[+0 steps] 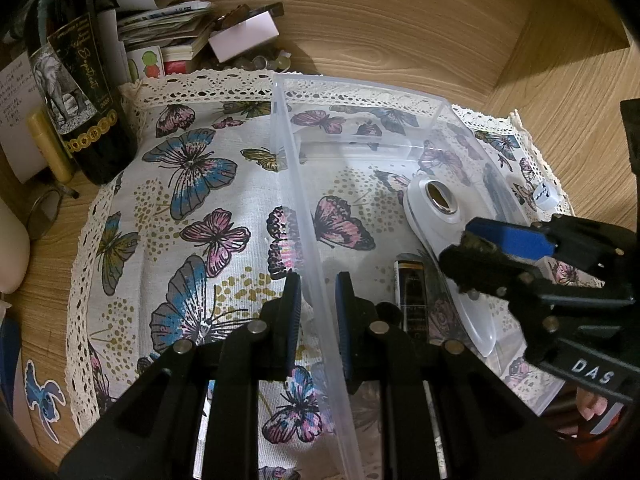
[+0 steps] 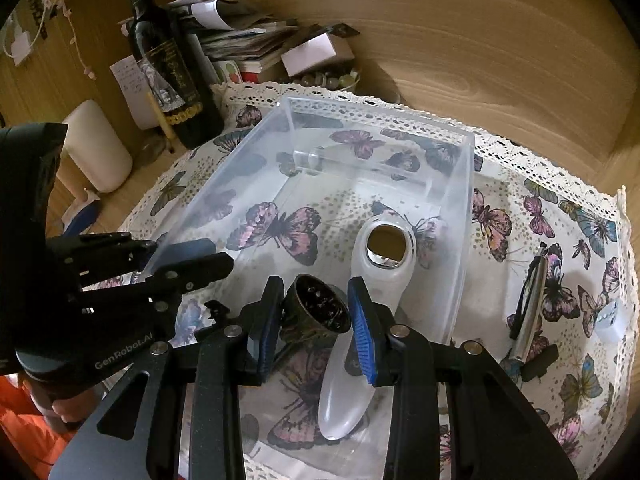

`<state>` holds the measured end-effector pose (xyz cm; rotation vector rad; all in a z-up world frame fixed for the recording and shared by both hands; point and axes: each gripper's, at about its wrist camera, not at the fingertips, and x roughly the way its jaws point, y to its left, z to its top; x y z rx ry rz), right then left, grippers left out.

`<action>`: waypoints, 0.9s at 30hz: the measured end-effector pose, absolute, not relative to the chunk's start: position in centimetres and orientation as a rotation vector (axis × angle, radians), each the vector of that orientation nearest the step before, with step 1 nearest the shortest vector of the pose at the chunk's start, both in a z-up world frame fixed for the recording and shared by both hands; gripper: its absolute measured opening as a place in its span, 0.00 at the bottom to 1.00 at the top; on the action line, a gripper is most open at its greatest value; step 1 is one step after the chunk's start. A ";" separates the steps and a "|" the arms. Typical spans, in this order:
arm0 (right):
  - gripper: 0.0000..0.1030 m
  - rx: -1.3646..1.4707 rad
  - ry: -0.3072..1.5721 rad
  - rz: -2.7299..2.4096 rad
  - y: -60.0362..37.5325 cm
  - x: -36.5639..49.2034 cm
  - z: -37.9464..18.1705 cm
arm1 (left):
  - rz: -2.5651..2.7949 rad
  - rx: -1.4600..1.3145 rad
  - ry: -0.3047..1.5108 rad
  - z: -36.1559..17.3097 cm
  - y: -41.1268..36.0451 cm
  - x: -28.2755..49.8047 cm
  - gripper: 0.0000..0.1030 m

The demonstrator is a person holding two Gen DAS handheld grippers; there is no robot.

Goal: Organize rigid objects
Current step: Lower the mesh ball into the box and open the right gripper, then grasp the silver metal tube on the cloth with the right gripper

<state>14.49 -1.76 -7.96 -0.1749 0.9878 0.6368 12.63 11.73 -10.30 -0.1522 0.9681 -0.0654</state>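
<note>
Gripping the near wall of the clear plastic bin (image 1: 304, 208), the left gripper (image 1: 318, 312) has its jaws fully closed on that thin wall, one pad inside and one outside. The right gripper (image 2: 316, 320) sits low inside the bin, jaws narrowly apart and clamped on a dark cylindrical object (image 2: 316, 308); only its open end shows, contents hard to make out. Its side label reads as a dark tube in the left wrist view, partly hidden behind the fingers. A white handheld device with a round metal opening (image 2: 386, 256) lies on the bin floor, its handle partly covered by the right pad. The butterfly cloth (image 1: 192, 184) is under everything. A pen (image 2: 530, 308) and a small white cube (image 2: 610, 316) lie outside the bin. The wine bottle (image 2: 168, 60) is cut off by clutter.
</note>
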 end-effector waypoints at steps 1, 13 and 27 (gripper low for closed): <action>0.30 -0.170 0.985 0.634 -1.9 14.5 -7.8 | -0.066 -0.152 0.968 -10.3 11.8 12.6 0.16; 0.33 -0.089 0.842 0.521 -6.3 14.9 -3.0 | -0.067 -0.153 0.969 -10.3 11.8 12.6 0.16; 0.33 0.002 0.893 0.212 -15.3 19.5 -4.8 | -0.068 -0.154 0.970 -10.3 11.6 12.7 0.16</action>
